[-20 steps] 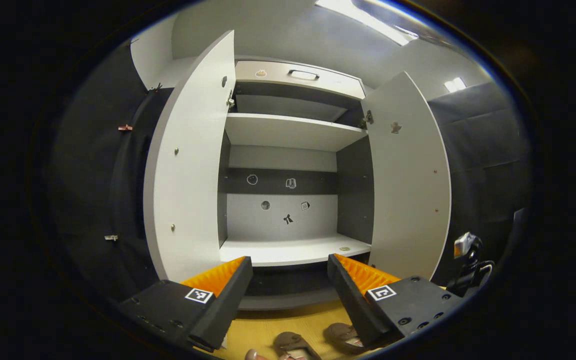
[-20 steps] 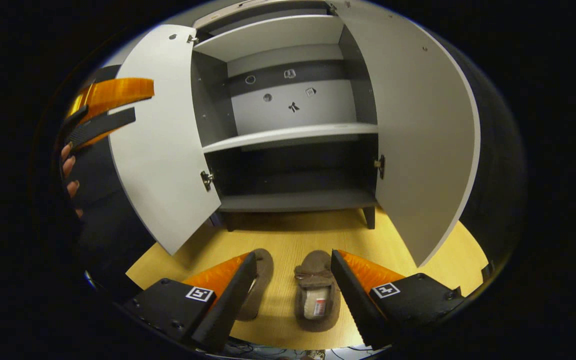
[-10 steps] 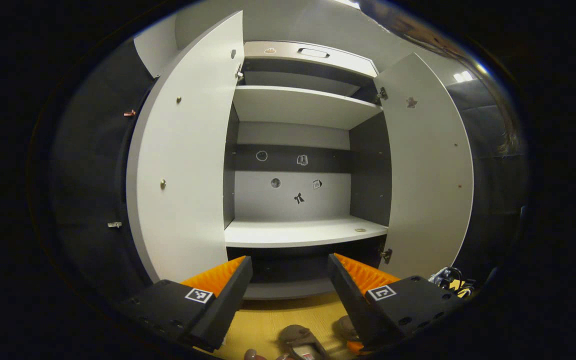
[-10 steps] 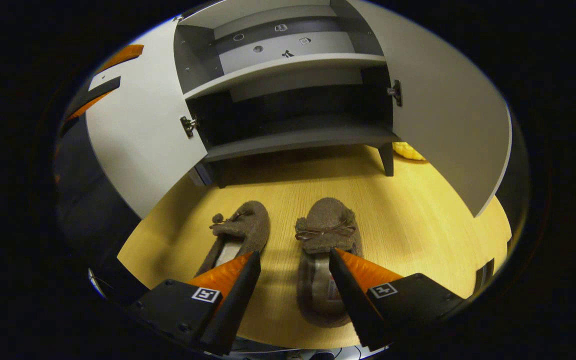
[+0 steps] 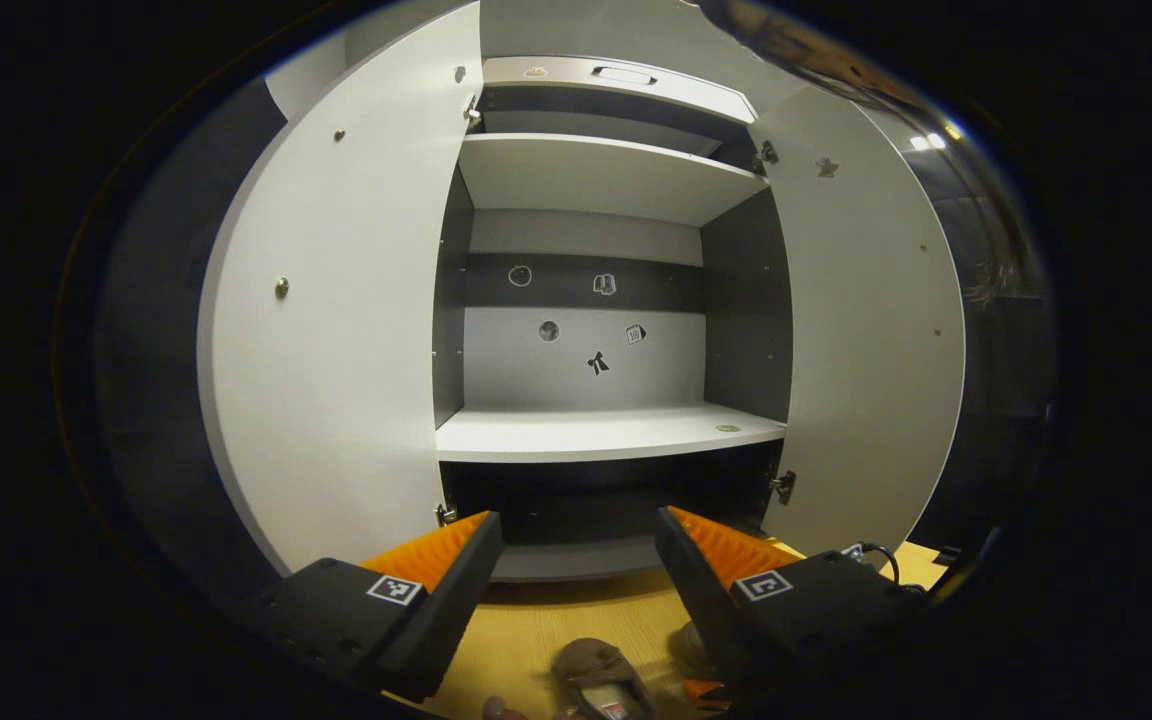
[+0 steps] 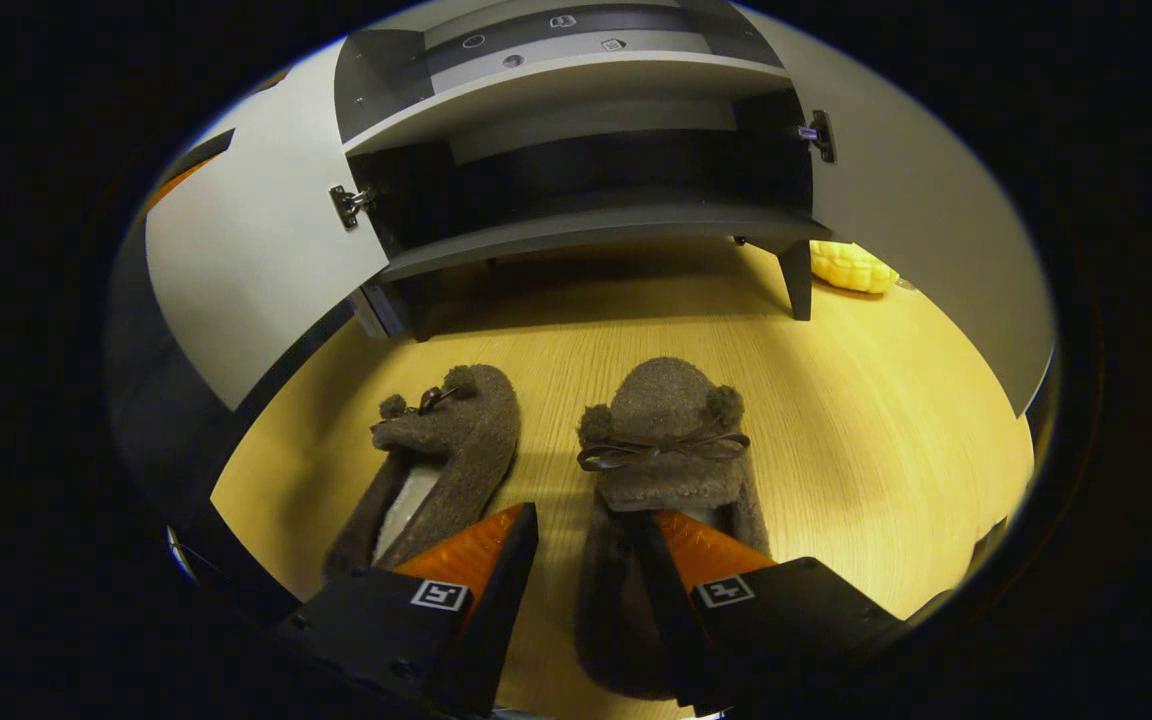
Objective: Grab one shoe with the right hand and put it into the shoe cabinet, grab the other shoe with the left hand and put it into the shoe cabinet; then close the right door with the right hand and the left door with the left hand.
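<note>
Two brown fuzzy slippers lie side by side on the wooden floor (image 6: pixel 866 420), toes toward the shoe cabinet (image 6: pixel 586 225). My right gripper (image 6: pixel 586 518) is low over the right slipper (image 6: pixel 666 430), open but narrowed: one finger sits in its opening, the other outside its left wall, with floor showing in between. The left slipper (image 6: pixel 451 445) lies beside it, untouched. My left gripper (image 5: pixel 576 525) is open and holds nothing, facing the cabinet's white middle shelf (image 5: pixel 606 435); the left slipper (image 5: pixel 601 680) shows below it. Both doors, left (image 5: pixel 336 350) and right (image 5: pixel 876 350), stand wide open.
A yellow corn-like object (image 6: pixel 851 267) lies on the floor behind the cabinet's right front leg (image 6: pixel 796 280). The dark bottom compartment (image 6: pixel 586 180) is open toward the slippers. A cable (image 5: pixel 871 550) lies at the right of the floor.
My right gripper has dropped and moved forward onto the right slipper, and its fingers have narrowed. The left gripper has moved closer to the cabinet, staying open.
</note>
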A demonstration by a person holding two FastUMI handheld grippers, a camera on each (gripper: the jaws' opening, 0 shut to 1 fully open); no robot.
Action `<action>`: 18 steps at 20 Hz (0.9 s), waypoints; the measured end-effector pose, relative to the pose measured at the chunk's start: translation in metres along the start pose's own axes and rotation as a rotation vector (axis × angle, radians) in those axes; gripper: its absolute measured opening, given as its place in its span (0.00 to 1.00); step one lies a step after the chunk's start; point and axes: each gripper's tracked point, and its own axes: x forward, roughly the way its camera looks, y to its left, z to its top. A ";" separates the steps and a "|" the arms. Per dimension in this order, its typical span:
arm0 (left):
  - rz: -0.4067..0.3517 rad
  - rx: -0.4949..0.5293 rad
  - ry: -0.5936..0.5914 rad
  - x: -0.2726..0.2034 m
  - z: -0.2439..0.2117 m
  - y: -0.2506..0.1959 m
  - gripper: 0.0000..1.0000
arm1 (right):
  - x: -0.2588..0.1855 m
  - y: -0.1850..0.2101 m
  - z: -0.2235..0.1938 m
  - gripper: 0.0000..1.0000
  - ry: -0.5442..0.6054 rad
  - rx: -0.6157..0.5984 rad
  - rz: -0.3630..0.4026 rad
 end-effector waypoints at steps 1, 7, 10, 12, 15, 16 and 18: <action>0.005 0.001 0.001 0.001 -0.001 0.001 0.98 | 0.004 -0.004 0.002 0.68 -0.005 -0.010 -0.015; 0.019 -0.021 0.038 0.008 -0.017 0.008 0.98 | 0.031 -0.014 0.013 0.54 -0.024 -0.052 -0.067; 0.025 -0.019 0.055 0.010 -0.024 0.012 0.98 | 0.039 -0.016 0.014 0.44 -0.015 -0.037 -0.074; 0.026 -0.023 0.062 0.011 -0.026 0.012 0.98 | 0.043 -0.019 0.015 0.39 -0.009 -0.038 -0.087; 0.030 -0.029 0.070 0.013 -0.027 0.012 0.98 | 0.045 -0.023 0.015 0.38 -0.015 -0.072 -0.102; 0.032 -0.029 0.071 0.013 -0.028 0.012 0.98 | 0.054 -0.025 0.018 0.28 -0.015 -0.066 -0.093; 0.035 -0.027 0.071 0.013 -0.028 0.012 0.98 | 0.049 -0.020 0.018 0.17 -0.009 -0.071 -0.075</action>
